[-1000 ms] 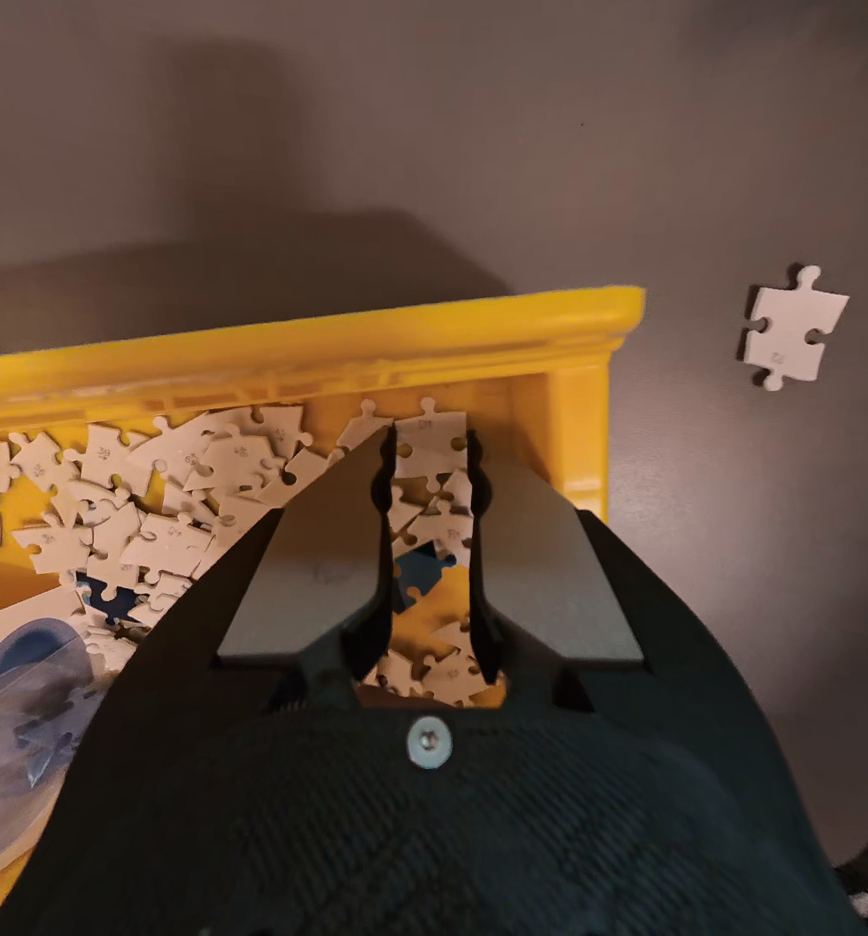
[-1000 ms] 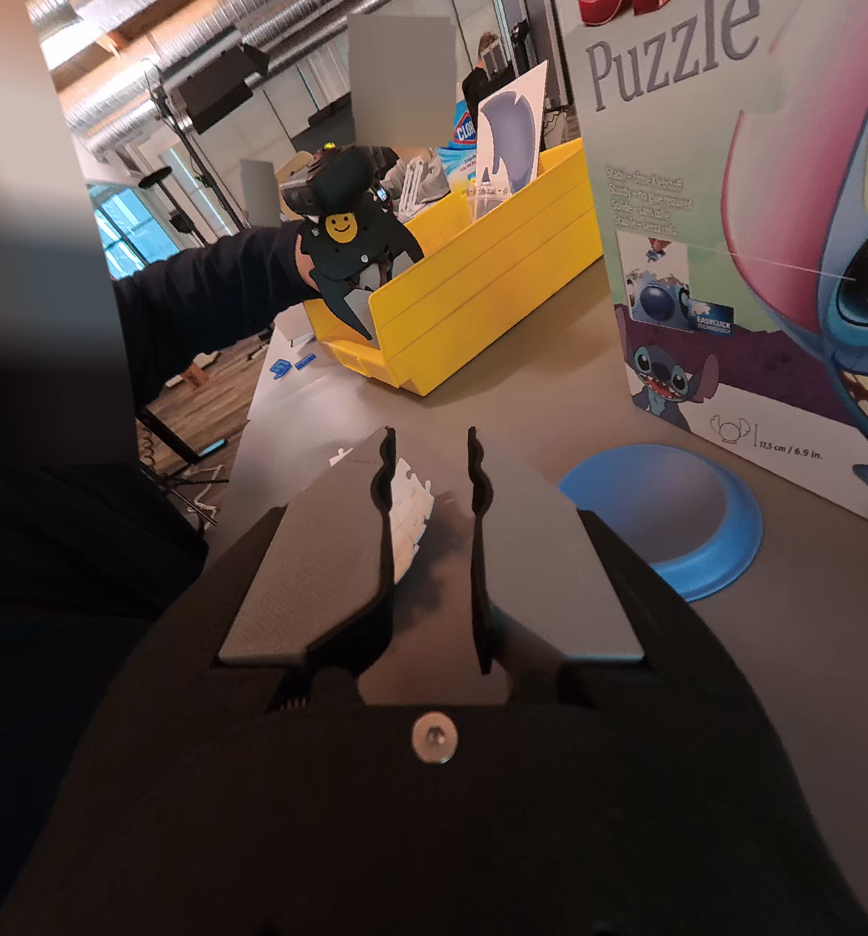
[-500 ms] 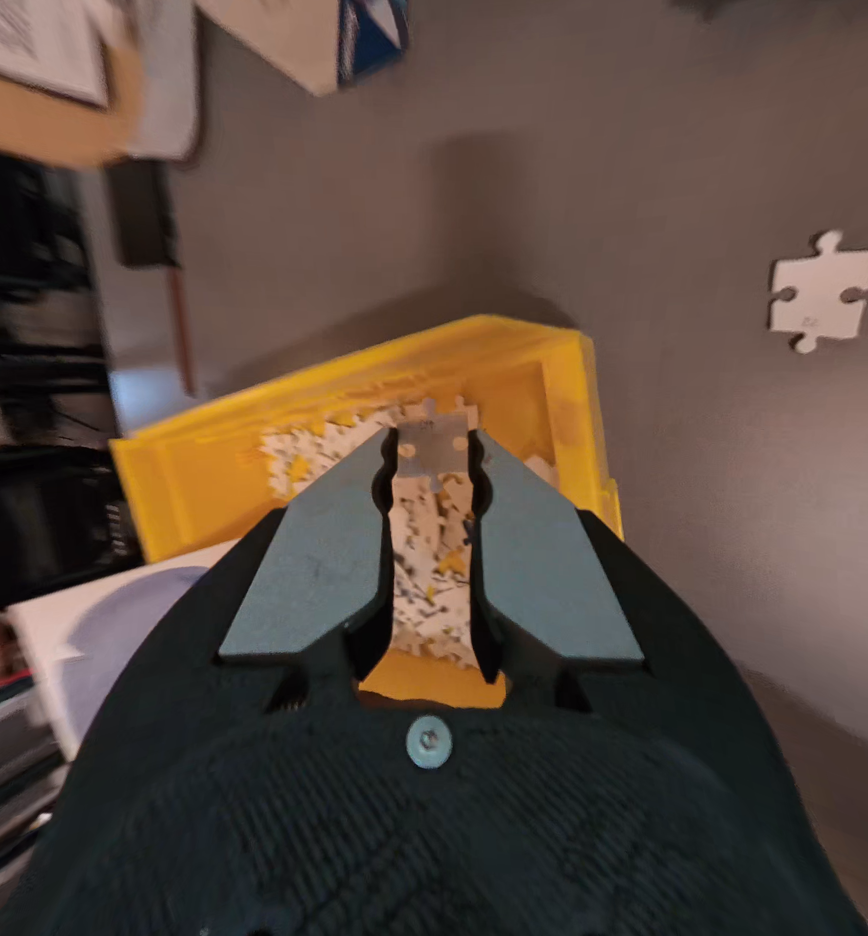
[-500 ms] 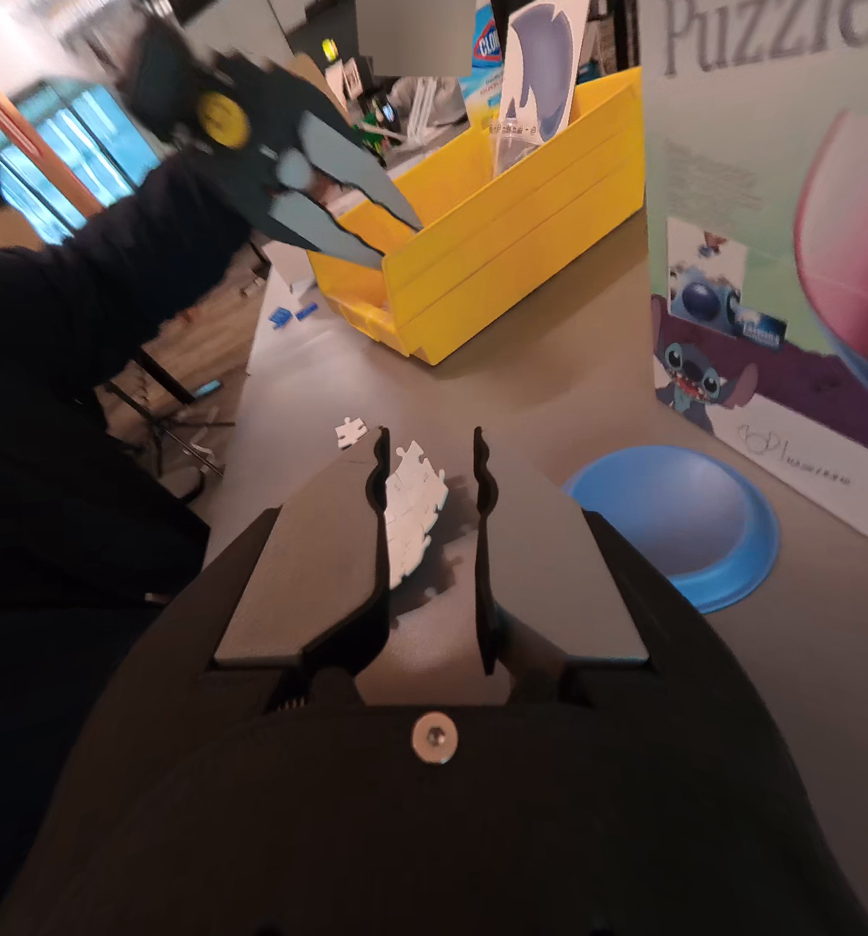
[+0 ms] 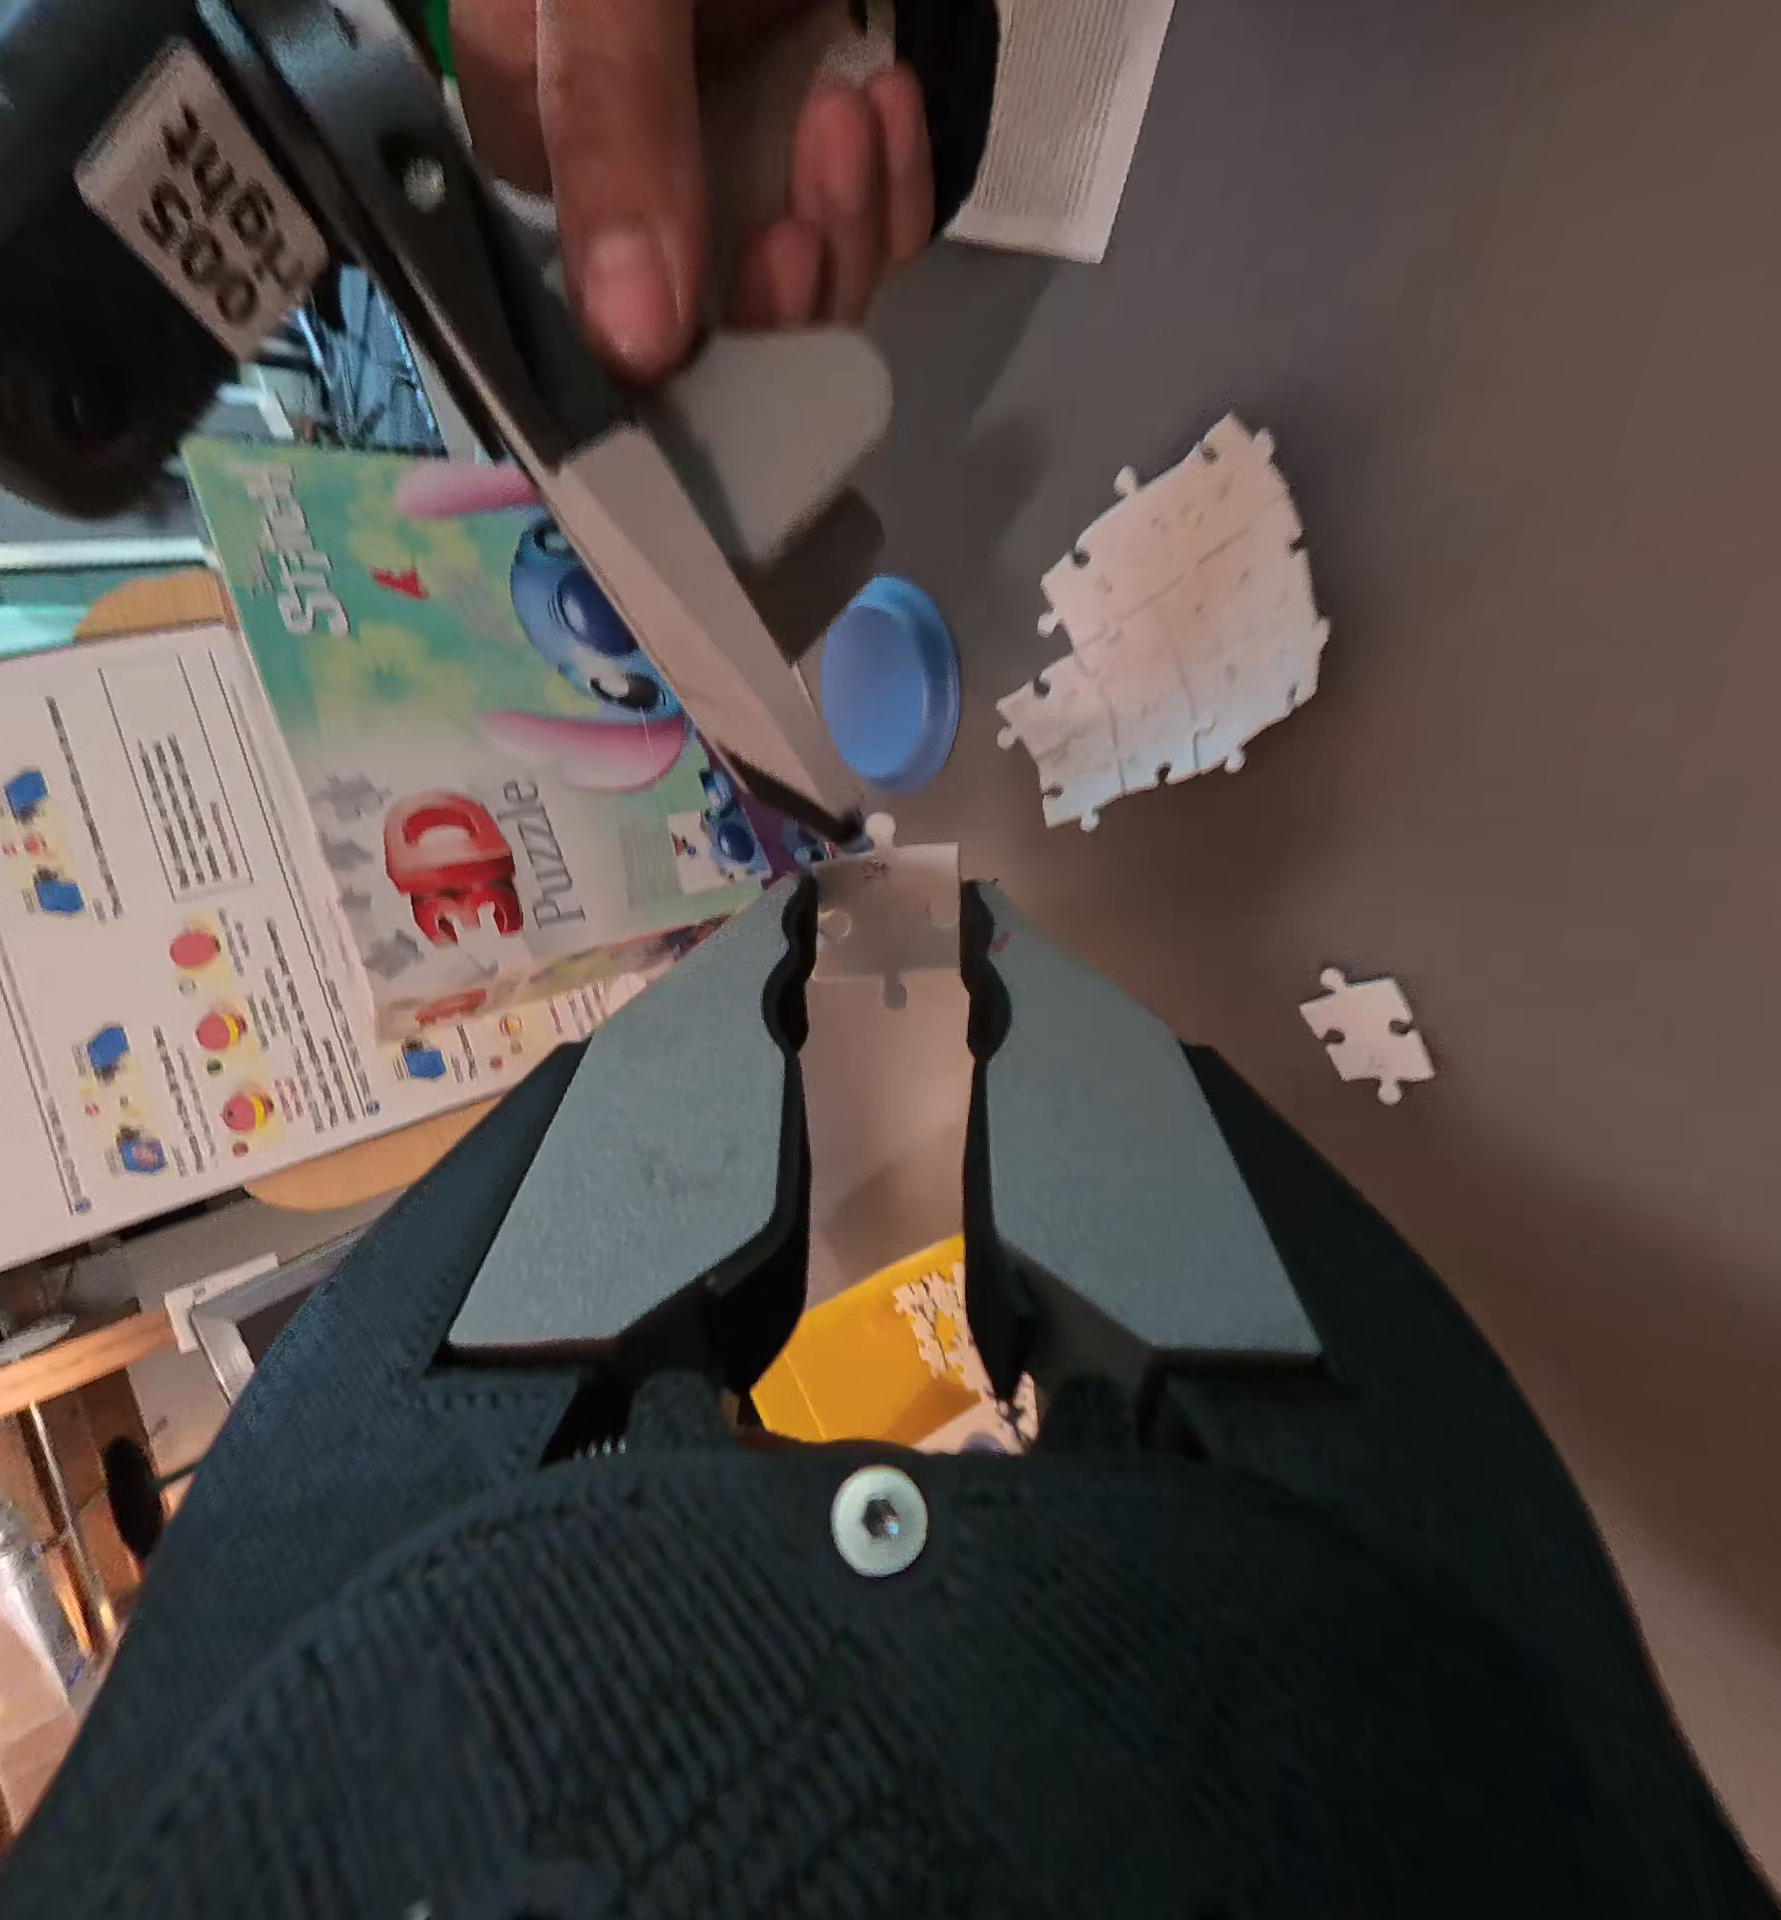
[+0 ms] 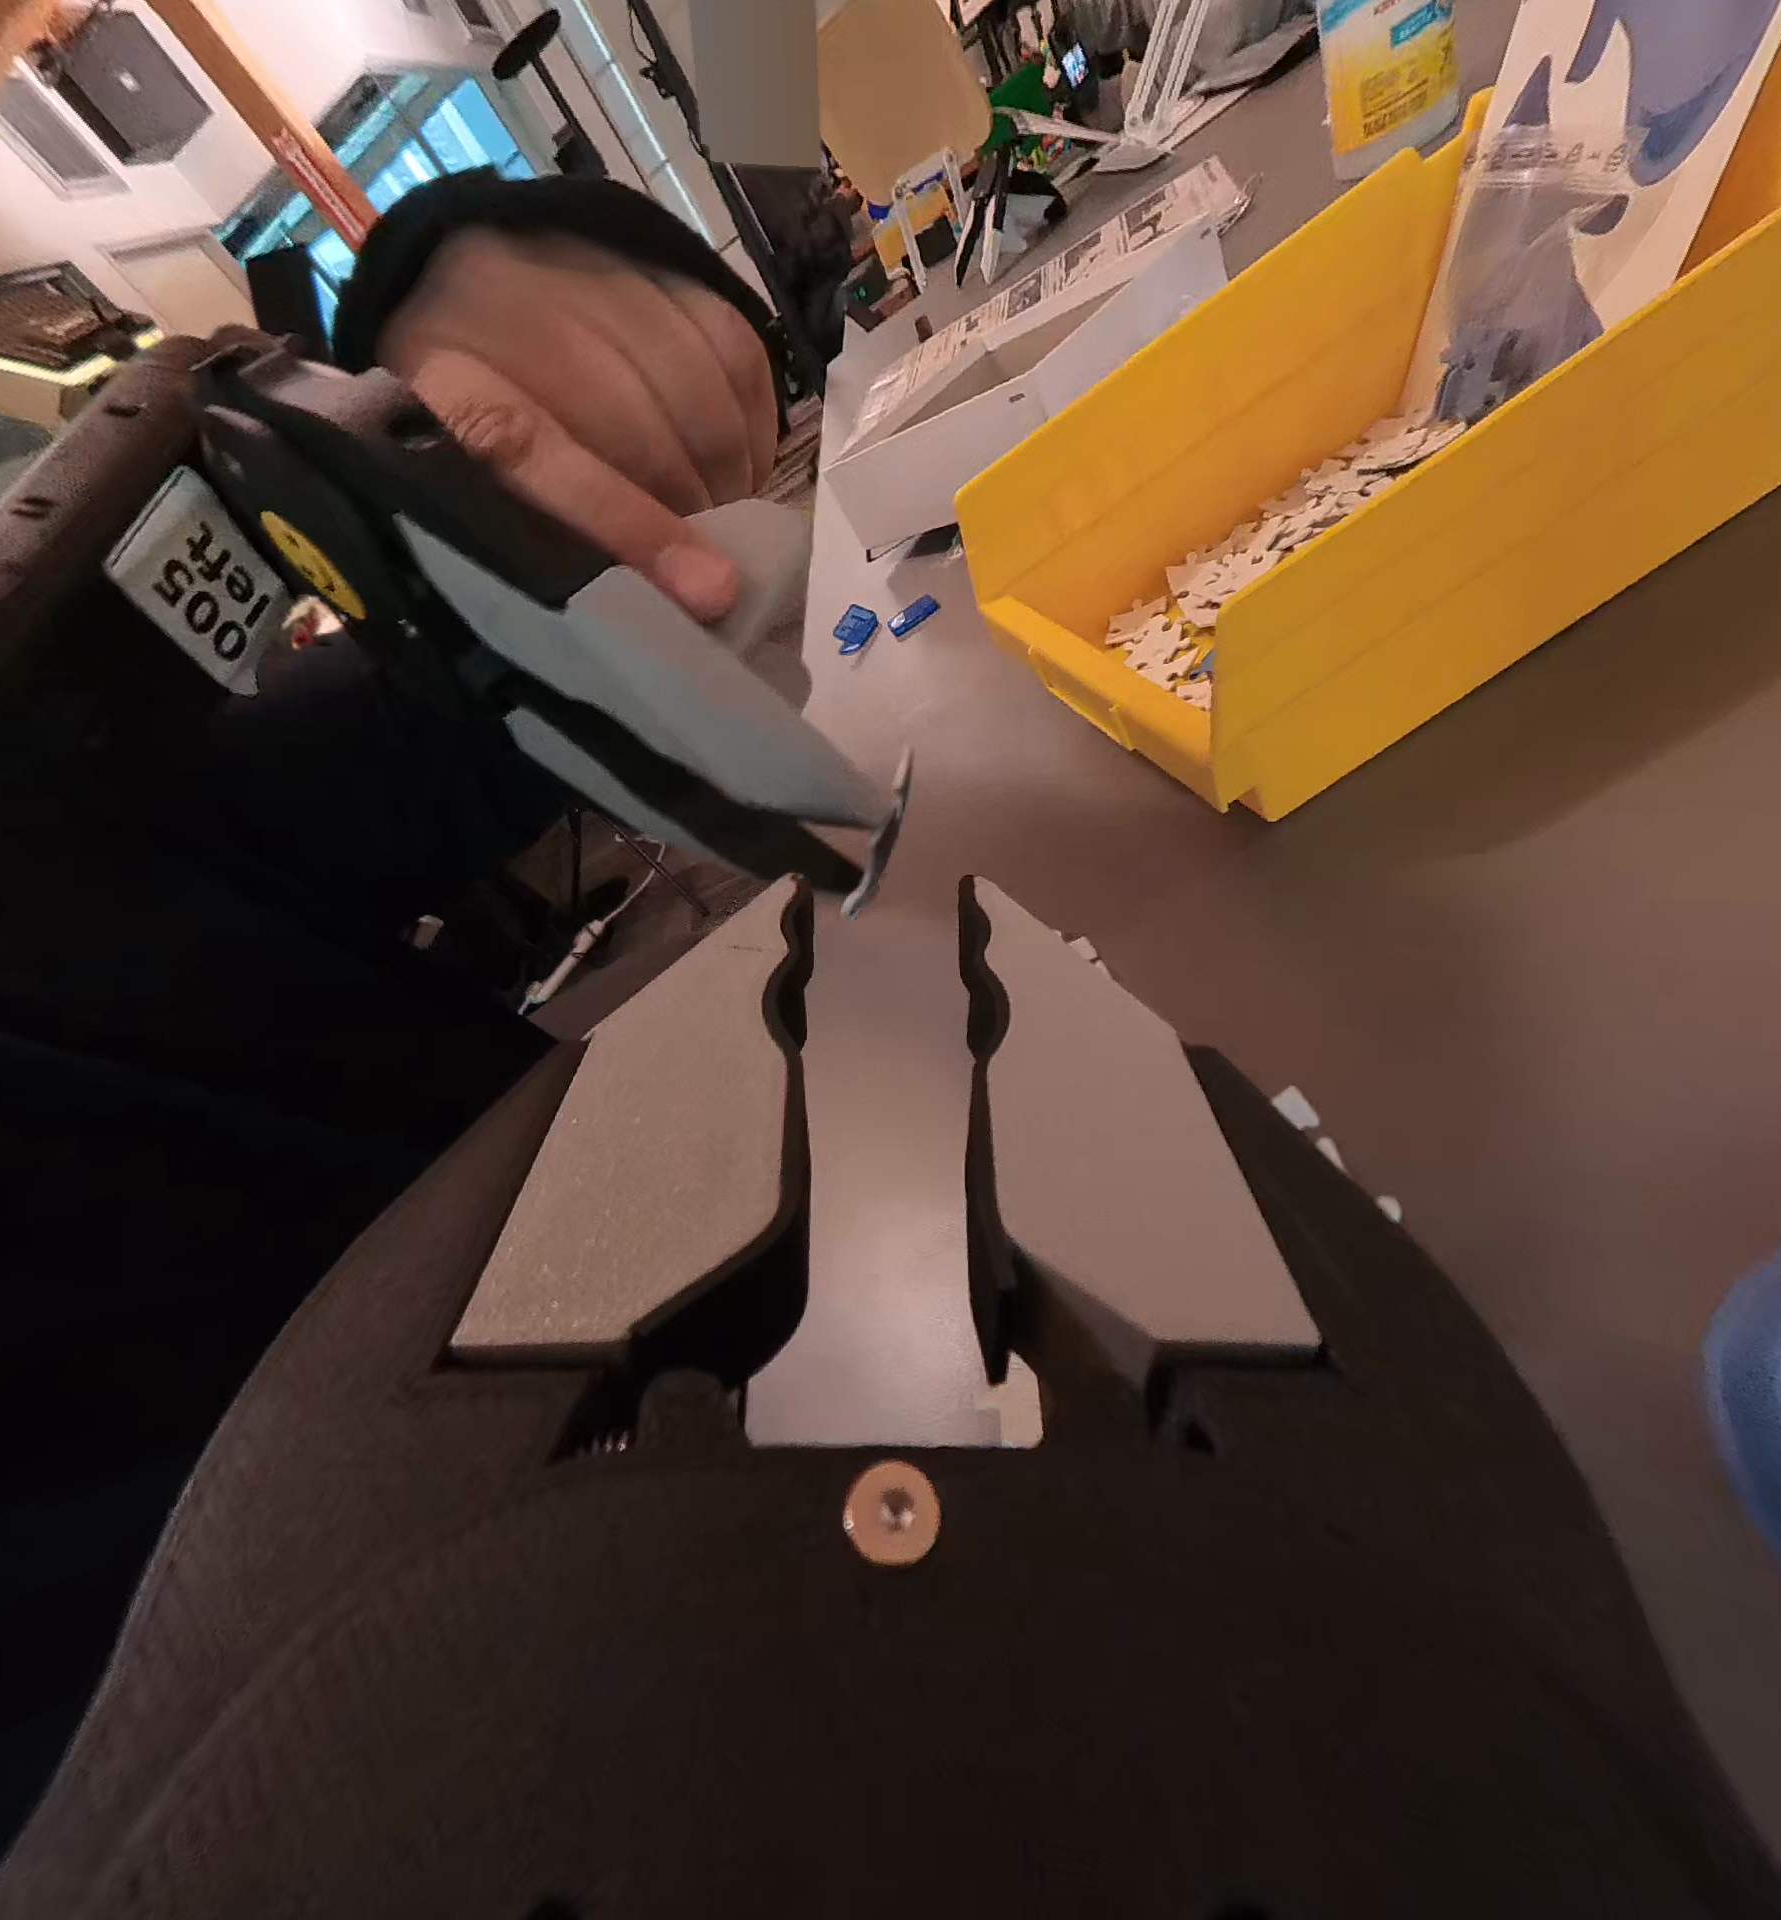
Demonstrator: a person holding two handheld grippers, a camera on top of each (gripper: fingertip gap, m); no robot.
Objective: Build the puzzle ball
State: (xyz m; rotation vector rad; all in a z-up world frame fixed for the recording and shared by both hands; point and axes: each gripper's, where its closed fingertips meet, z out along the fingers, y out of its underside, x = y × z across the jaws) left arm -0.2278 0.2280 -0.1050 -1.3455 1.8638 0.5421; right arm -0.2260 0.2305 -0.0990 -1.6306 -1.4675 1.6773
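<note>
A grey tabletop (image 5: 1592, 727) carries the work, with an open workshop floor blurred beyond its far edge. The left gripper (image 5: 886, 894) is clamped on a single pale puzzle piece (image 5: 886, 920), held in the air at its fingertips. The right gripper (image 6: 884, 883) has its fingers apart with nothing between them; in the left wrist view its tip comes down right at the top edge of the held piece, though whether they touch cannot be told. On the table, the joined puzzle section (image 5: 1177, 634) lies face down, just beside the blue dome stand (image 5: 891, 696), and a loose piece (image 5: 1369, 1034) lies apart from it nearer the camera, with bare table around it. The puzzle box (image 5: 470, 727) stands behind the stand. The yellow bin (image 6: 1385, 582) of loose pieces sits well away from the grippers, with bare table between them.
</note>
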